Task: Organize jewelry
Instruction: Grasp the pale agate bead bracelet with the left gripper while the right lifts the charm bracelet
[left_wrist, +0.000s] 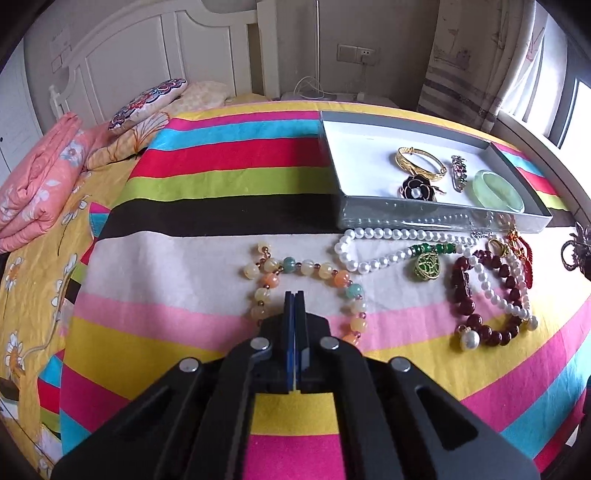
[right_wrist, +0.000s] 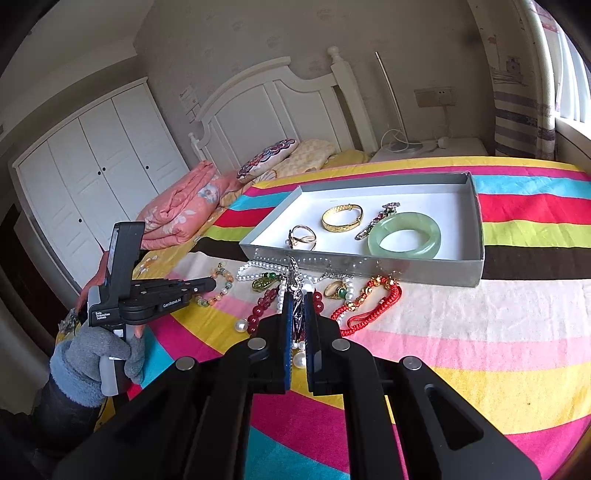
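On the striped blanket a shallow grey tray lies with its long side running left to right at the far side of the jewelry heap, and inside it sit a gold bangle, a pale green jade bangle, a slim jeweled pin lying lengthwise from near to far, and a black flower brooch. Just near of the tray, a white pearl strand stretches left to right along the tray's front wall, with a green pendant beside it, a dark red bead bracelet to the right and a red cord bracelet further right. The left gripper is clenched tight, jaws together with nothing visibly between them, its tips pointing steeply down inside the loop of a pastel bead bracelet. A grey-gloved hand grips its handle from below. The right gripper points forward at a gentler downward slope toward the tray, grasping a silvery ornament that stands upright between its pads.
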